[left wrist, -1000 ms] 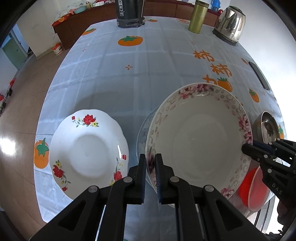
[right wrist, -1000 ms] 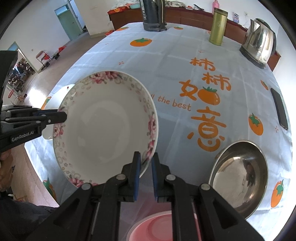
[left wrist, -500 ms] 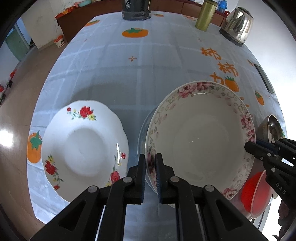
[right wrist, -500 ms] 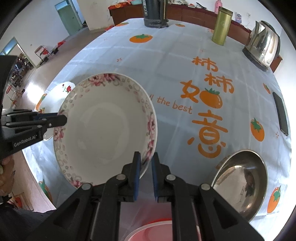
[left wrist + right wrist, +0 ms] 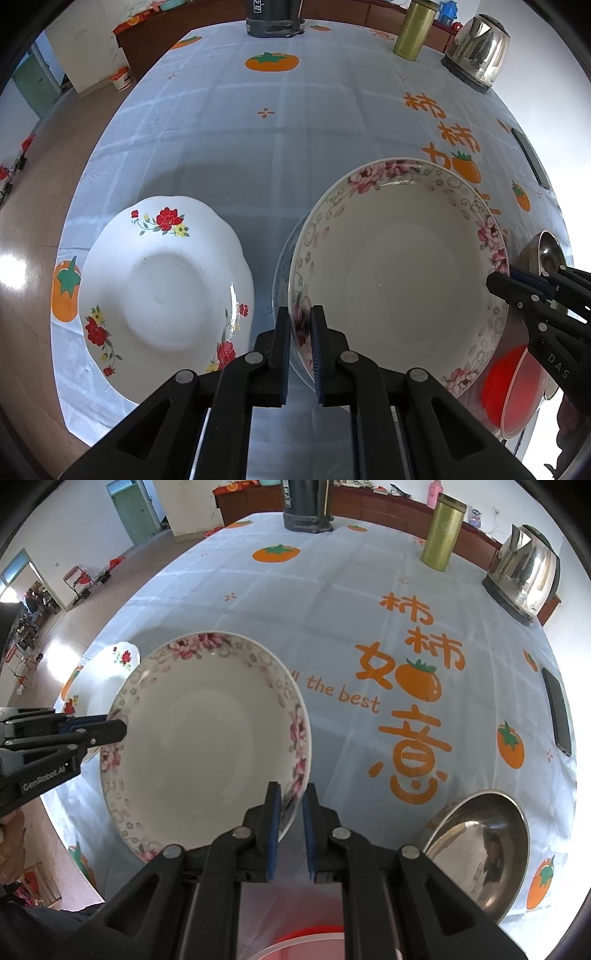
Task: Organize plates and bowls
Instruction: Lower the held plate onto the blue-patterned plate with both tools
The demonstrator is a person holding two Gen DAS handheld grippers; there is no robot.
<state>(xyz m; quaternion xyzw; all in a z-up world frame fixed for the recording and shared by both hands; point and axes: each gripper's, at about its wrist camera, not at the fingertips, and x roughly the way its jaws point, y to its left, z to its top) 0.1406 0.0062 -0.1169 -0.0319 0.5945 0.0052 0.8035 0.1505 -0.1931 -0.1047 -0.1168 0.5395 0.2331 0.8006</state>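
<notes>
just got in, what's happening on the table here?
A person is sorting dishes with two handheld grippers. Both the left gripper and the right gripper are clamped on opposite rims of the pink-flowered bowl, holding it above the tablecloth. Another dish sits partly hidden under it; what it is cannot be told. The white red-flowered plate lies to its left, and the steel bowl and a red bowl sit to the right, untouched.

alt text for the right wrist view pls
The right gripper pinches the near rim of a pink-flowered bowl, while the left gripper grips its opposite rim. A steel bowl sits on the persimmon-print tablecloth.
</notes>
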